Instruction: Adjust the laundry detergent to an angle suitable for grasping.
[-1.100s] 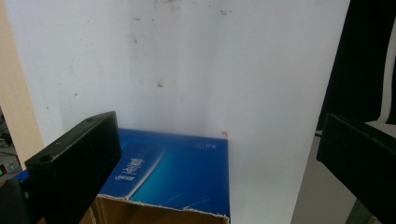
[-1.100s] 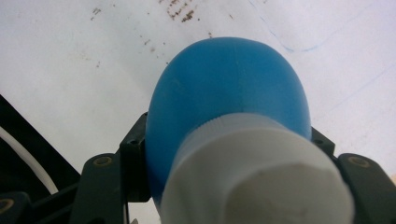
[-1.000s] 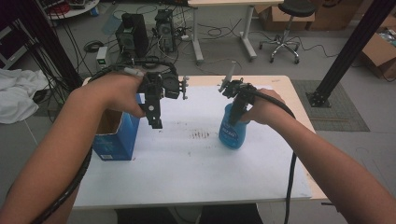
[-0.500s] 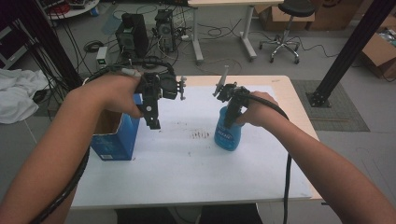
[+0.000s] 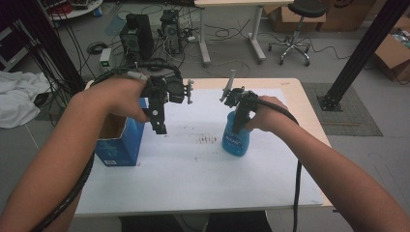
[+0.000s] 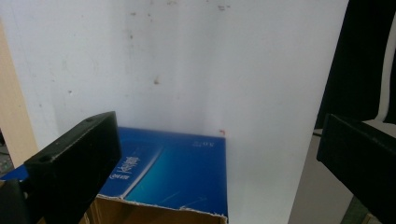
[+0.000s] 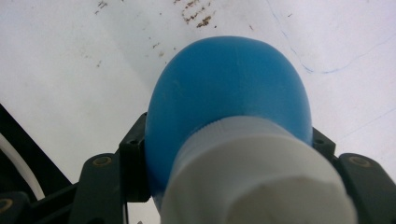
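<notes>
Right hand-held gripper [image 5: 237, 126]: jaws closed on the neck of the blue bottle [image 5: 236, 139], one jaw on each side just below its white cap [image 7: 252, 177], as the right gripper view shows. The blue bottle stands upright on the white sheet [image 5: 193, 169] that covers the desk [image 5: 302, 104], well to the right of the blue box [image 5: 118, 145].

Left hand-held gripper [image 5: 159, 126]: jaws spread wide, nothing between them. It hangs above the sheet just right of the blue box, pointing down. The box has its top open, with brown card showing inside, and sits at the sheet's left edge. A patch of small dark specks [image 5: 208, 140] lies between the box and the bottle.
</notes>
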Motion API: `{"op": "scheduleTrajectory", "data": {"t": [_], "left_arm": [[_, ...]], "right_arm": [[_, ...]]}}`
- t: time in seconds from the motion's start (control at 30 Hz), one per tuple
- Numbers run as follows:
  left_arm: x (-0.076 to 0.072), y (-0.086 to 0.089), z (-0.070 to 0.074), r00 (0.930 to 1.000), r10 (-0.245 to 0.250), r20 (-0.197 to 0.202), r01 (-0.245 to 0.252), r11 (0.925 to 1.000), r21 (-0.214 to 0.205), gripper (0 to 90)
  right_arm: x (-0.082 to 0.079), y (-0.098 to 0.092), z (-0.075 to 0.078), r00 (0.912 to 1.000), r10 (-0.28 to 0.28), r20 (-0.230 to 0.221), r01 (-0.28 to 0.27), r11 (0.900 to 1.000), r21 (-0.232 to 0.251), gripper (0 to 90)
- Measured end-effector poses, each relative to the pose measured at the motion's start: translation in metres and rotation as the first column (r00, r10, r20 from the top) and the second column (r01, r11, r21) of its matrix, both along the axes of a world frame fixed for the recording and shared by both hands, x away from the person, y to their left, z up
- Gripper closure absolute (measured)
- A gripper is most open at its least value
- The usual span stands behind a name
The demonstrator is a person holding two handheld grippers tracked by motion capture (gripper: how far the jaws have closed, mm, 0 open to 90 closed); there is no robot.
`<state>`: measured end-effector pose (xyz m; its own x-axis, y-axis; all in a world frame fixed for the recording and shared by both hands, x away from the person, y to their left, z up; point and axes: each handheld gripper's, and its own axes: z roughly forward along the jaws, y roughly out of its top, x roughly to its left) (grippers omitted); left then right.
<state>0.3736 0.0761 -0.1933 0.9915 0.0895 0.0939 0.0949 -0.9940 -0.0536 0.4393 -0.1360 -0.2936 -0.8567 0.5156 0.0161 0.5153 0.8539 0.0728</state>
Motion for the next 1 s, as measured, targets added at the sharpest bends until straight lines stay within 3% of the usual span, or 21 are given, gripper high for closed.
{"op": "scheduleTrajectory", "data": {"t": [0.37, 1.0], "left_arm": [[-0.001, 0.000, 0.001, 1.0000, -0.002, 0.001, 0.002, 1.0000, -0.007, 0.1], [0.002, 0.003, 0.001, 1.0000, 0.003, 0.002, -0.003, 0.9999, -0.011, 0.1]], "right_arm": [[-0.002, 0.000, 0.000, 0.9994, 0.027, -0.019, -0.027, 0.9995, 0.014, 37.1], [-0.002, -0.006, 0.014, 0.9990, 0.040, 0.017, -0.041, 0.9981, 0.046, 23.7]]}}
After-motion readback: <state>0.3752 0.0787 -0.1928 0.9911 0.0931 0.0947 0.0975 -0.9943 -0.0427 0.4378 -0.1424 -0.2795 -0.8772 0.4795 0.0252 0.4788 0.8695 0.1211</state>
